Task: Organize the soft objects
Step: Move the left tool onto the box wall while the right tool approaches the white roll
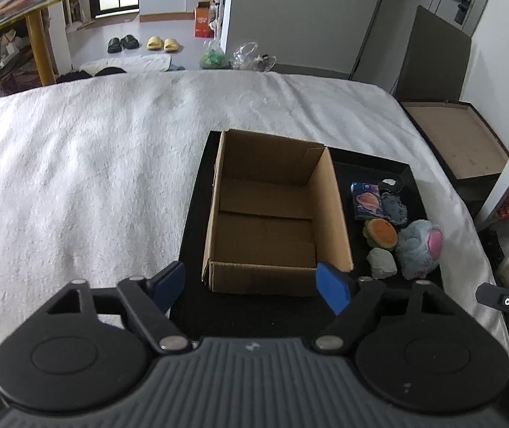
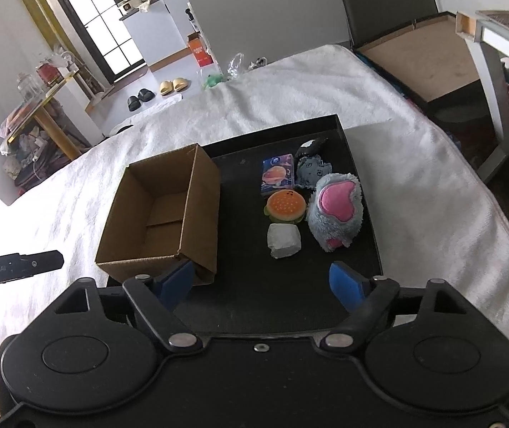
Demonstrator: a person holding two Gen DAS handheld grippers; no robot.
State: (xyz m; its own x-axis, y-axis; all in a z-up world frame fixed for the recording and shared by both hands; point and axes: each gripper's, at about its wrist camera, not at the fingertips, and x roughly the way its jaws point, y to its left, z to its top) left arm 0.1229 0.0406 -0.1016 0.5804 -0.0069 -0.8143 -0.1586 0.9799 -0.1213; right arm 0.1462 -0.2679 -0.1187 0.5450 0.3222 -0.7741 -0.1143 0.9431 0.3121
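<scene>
A black tray (image 2: 358, 164) is laid on a bed covered by a white blanket (image 2: 415, 164). At the tray's left edge an empty cardboard box (image 2: 169, 214) is set. Along its right edge are grouped a tissue pack (image 2: 278, 175), burger toy (image 2: 286, 206), grey lump (image 2: 283, 239) and blue plush paw (image 2: 336, 210). The left gripper (image 1: 256, 281) and right gripper (image 2: 267, 281) are spread, with nothing held.

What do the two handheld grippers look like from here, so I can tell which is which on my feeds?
The two look nearly alike: the left gripper and right gripper each have blue pads on black linkage arms with silver pivot pins and two round black housings. The left's body is ribbed grey; the right's is plain black with one centre screw. White lettering, too small to read, marks the left's side in the right wrist view.
</scene>
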